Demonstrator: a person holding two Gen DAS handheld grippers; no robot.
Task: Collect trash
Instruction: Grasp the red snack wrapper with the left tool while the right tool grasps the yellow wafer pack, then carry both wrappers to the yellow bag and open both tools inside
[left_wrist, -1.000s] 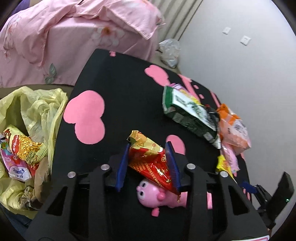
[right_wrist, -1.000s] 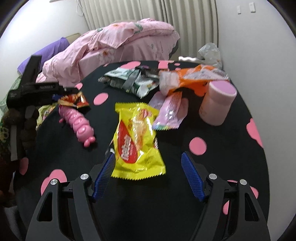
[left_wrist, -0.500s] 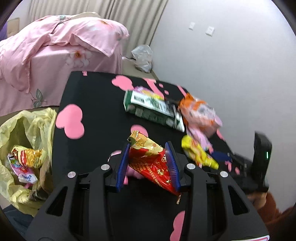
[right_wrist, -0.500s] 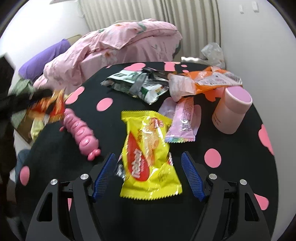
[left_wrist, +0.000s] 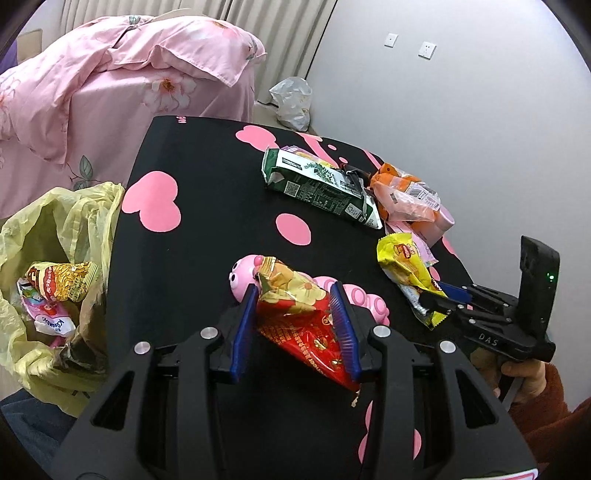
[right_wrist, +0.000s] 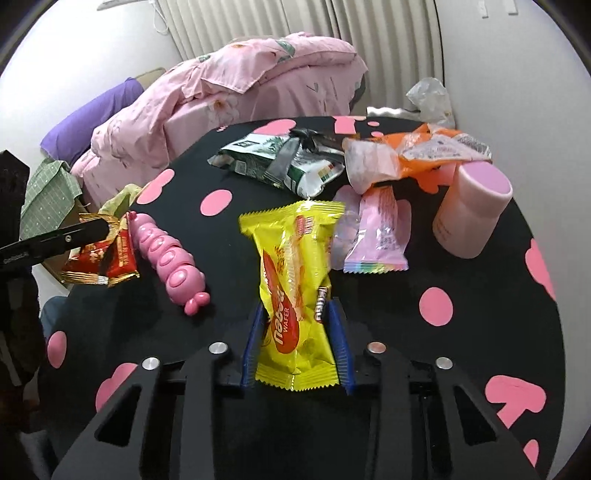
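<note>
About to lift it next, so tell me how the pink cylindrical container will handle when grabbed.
The pink container looks rigid and smooth-walled, so the fingers may slip. It stands tilted with the orange wrapper on its top edge, so it will probably tip or roll if nudged.

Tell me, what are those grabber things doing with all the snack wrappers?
A person is tidying trash off the black table with a grabber in each hand. The left gripper has its fingers shut on a red snack wrapper, held over the pink caterpillar toy. The right gripper is pinching the yellow wafer packet. A yellow trash bag beside the table already holds some wrappers. The green packet, orange wrapper and pink wrapper are on the table.
</note>
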